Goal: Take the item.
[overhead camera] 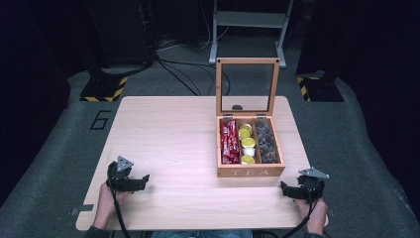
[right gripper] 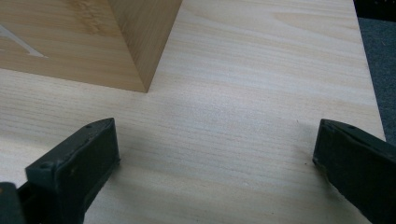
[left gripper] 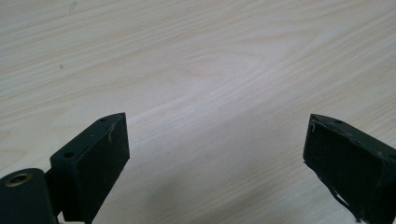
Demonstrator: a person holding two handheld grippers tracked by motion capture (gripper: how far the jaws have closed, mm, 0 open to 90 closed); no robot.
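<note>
A wooden tea box [overhead camera: 250,171] marked TEA stands on the right half of the table with its glass lid [overhead camera: 246,87] raised upright. Its left compartment holds red packets [overhead camera: 228,141], the middle one yellow and white capsules [overhead camera: 247,144], the right one dark capsules [overhead camera: 266,141]. My left gripper [overhead camera: 145,179] rests near the front left of the table, open and empty; its jaws stand wide apart over bare wood in the left gripper view [left gripper: 215,154]. My right gripper [overhead camera: 283,187] sits open just off the box's front right corner [right gripper: 142,70], jaws wide apart [right gripper: 215,158].
The light wooden table [overhead camera: 173,139] has bare room across its left and middle. Its right edge [right gripper: 369,84] lies close to my right gripper, with grey floor beyond. Cables and metal stand legs [overhead camera: 247,29] lie on the floor behind the table.
</note>
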